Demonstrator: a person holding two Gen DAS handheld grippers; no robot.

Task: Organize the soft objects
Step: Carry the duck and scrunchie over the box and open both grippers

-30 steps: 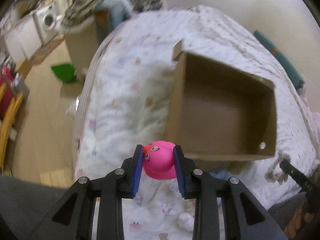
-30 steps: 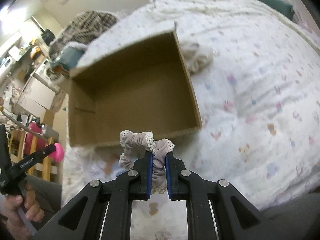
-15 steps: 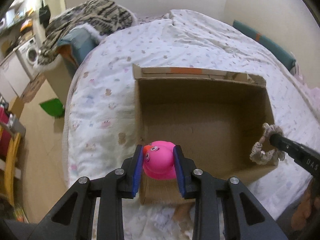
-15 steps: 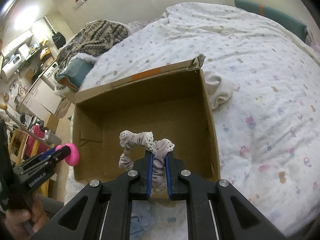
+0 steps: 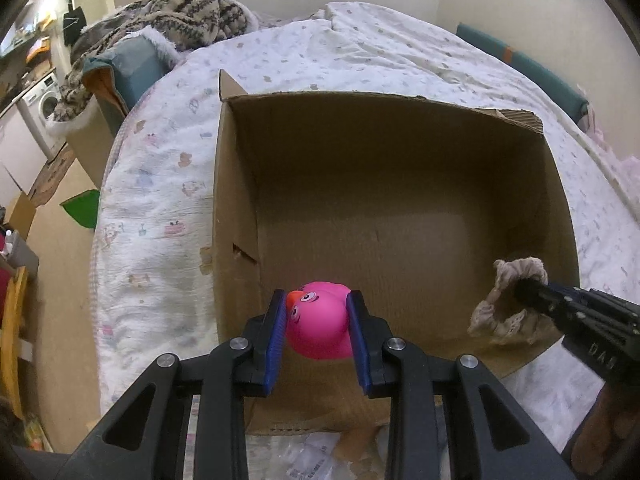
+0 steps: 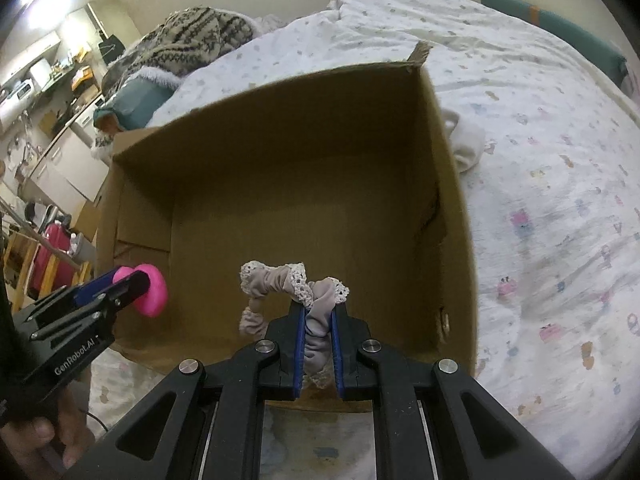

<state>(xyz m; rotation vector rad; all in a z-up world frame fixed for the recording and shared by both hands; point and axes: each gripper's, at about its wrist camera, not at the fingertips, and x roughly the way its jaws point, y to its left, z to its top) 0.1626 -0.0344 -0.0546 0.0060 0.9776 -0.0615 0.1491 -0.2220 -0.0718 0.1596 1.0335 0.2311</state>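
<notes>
An open, empty cardboard box (image 5: 400,184) sits on the bed; it also shows in the right wrist view (image 6: 304,184). My left gripper (image 5: 318,316) is shut on a pink rubber duck (image 5: 320,328) and holds it over the box's near left corner. The duck also shows in the right wrist view (image 6: 154,292). My right gripper (image 6: 318,320) is shut on a grey lace-trimmed scrunchie (image 6: 316,312) and holds it over the box's near edge. The scrunchie also shows at the right in the left wrist view (image 5: 508,304).
The box rests on a white patterned duvet (image 6: 540,184). A white cloth (image 6: 468,144) lies beside the box's right wall. A knitted blanket (image 5: 180,12) is heaped beyond the bed. The bed edge drops to the floor (image 5: 60,280) on the left.
Both grippers have moved forward over the box's near edge with the duck and the scrunchie held. The box now fills both views.
</notes>
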